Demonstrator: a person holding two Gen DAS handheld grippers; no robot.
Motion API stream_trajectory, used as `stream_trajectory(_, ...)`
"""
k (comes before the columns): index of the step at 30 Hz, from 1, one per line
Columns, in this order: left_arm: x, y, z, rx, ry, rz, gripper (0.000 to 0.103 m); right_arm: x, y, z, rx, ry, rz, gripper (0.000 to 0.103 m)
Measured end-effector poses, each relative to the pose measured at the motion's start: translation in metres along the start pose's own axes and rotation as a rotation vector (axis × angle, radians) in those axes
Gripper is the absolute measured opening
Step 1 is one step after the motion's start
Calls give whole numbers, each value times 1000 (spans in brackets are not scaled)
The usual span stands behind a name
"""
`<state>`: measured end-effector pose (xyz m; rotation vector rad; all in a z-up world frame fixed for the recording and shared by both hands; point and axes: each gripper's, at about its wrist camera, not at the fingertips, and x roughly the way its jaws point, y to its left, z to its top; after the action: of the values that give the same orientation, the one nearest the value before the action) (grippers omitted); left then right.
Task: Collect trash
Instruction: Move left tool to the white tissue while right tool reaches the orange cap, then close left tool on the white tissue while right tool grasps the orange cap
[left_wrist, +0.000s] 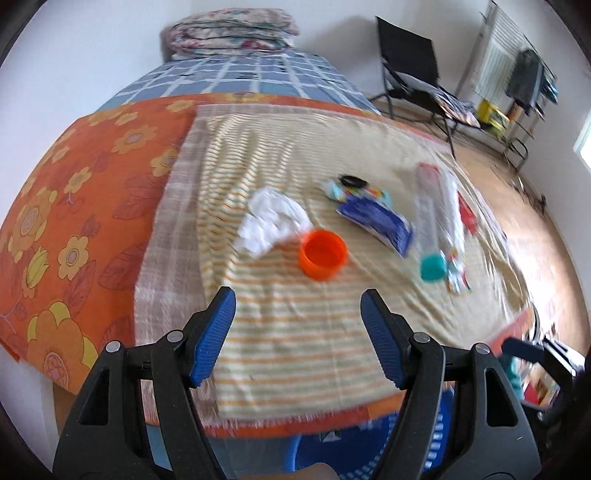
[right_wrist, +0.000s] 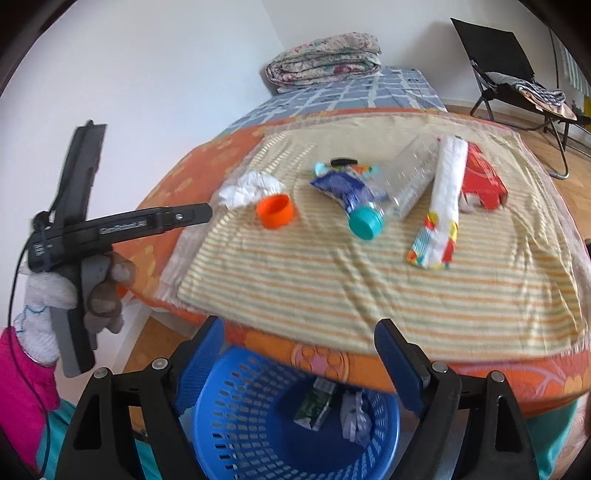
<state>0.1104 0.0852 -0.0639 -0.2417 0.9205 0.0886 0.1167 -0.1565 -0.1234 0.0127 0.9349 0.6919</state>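
Both tools, left tool (left_wrist: 297, 314) and right tool (right_wrist: 297, 354), hang released and empty over the basket (right_wrist: 236, 424) (two scraps inside); next I reach for the orange cap (left_wrist: 322, 254) on the bed (left_wrist: 92, 184).

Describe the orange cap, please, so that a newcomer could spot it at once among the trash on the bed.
Start at the striped towel spread over the bed. Toward its left side lies crumpled white paper; the orange cap sits just beside it. It is the only round, open, plain orange piece there.
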Motion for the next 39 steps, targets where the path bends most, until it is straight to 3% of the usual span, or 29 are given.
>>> stream_trajectory(8,22,27,29,-162,-8,-17,72,24,0,39,40,7,47,82)
stream_trajectory(15,47,41,44,-236,8,-27,72,57,-6,62,116,58,112,61)
stream_trajectory(20,65,47,50,-247,28,-21,72,84,-10,77,166,90,146,56)
stream_trajectory(28,86,51,53,-247,64,-49,62,129,-18,94,255,137,183,42)
stream_trajectory(34,95,53,55,-249,76,-63,61,151,-17,104,272,149,171,38)
stream_trajectory(39,102,54,54,-250,93,-75,47,163,-19,109,299,158,167,35)
